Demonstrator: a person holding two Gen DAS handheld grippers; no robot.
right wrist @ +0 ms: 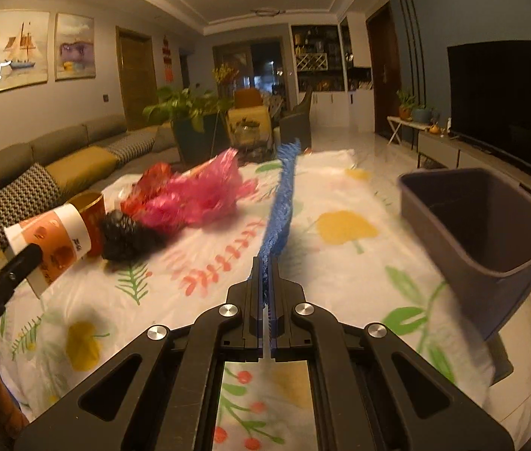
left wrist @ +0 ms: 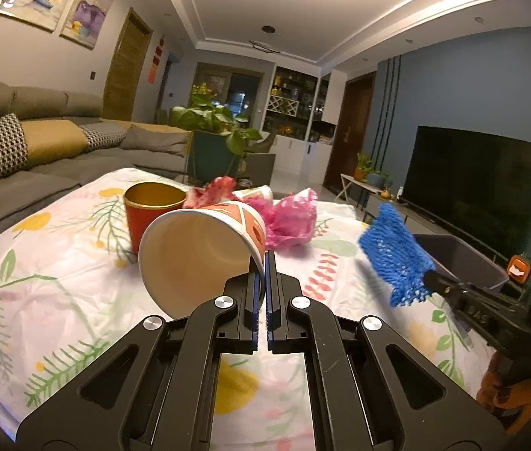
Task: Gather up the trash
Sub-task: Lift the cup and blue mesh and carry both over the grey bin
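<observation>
My left gripper (left wrist: 264, 259) is shut on the rim of a white and orange paper cup (left wrist: 197, 251), held tilted above the flowered table cover, mouth toward the camera. The same cup (right wrist: 45, 242) shows at the left of the right wrist view. My right gripper (right wrist: 265, 263) is shut on a blue fuzzy cloth (right wrist: 280, 203) that sticks out forward. That cloth (left wrist: 397, 255) hangs at the right in the left wrist view. A grey bin (right wrist: 490, 225) stands at the table's right edge. Pink crumpled plastic (right wrist: 194, 195) and a dark netted lump (right wrist: 126, 236) lie on the table.
A red cup with a gold inside (left wrist: 152, 210) stands behind the held cup. The table wears a white flowered cover (right wrist: 340, 233). A grey sofa (left wrist: 40, 158) runs along the left, a television (right wrist: 509, 101) along the right. Potted plants (left wrist: 212, 120) stand beyond the table.
</observation>
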